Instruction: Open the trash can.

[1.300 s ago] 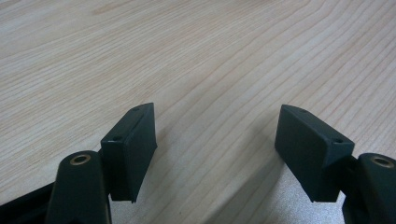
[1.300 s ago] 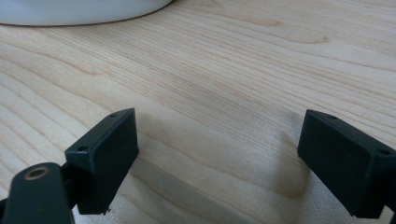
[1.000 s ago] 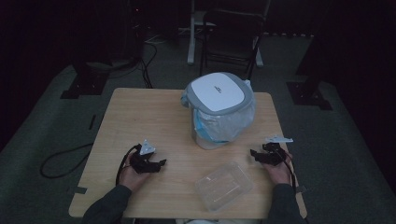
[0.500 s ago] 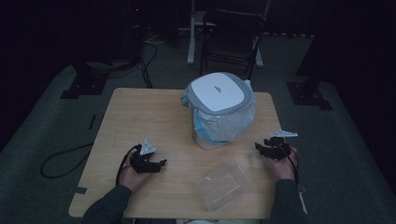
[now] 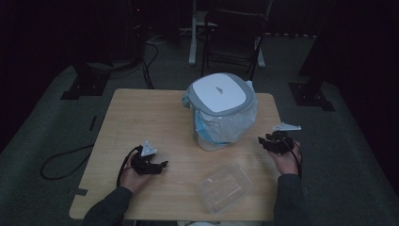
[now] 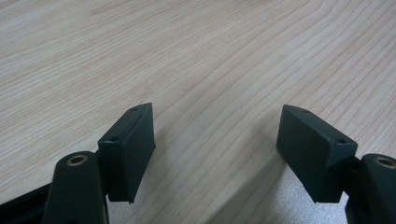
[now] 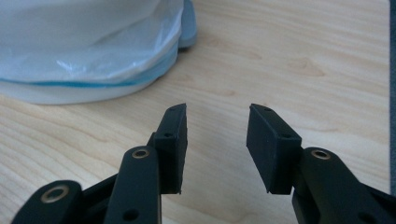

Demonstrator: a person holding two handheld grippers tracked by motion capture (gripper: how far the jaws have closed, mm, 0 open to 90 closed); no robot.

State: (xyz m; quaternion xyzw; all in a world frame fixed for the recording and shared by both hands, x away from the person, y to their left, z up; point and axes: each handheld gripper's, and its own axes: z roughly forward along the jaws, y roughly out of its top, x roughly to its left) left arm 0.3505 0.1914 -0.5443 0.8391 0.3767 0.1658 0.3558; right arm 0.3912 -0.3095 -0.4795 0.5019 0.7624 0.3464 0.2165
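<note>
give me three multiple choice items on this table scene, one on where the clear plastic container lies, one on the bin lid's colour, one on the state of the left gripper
1. Where does the clear plastic container lie?
A. on the bin's lid
B. on the table's near edge, in front of the bin
C. on the floor

2. What colour is the bin lid's top panel?
A. white
B. red
C. black

3. How is the left gripper?
A. shut on the container
B. shut on the bag
C. open, holding nothing

Answers:
1 B, the high view shows it flat on the table, between the two hands.
2 A, a white panel in a grey rim.
3 C, bare wood shows between its jaws.
</note>
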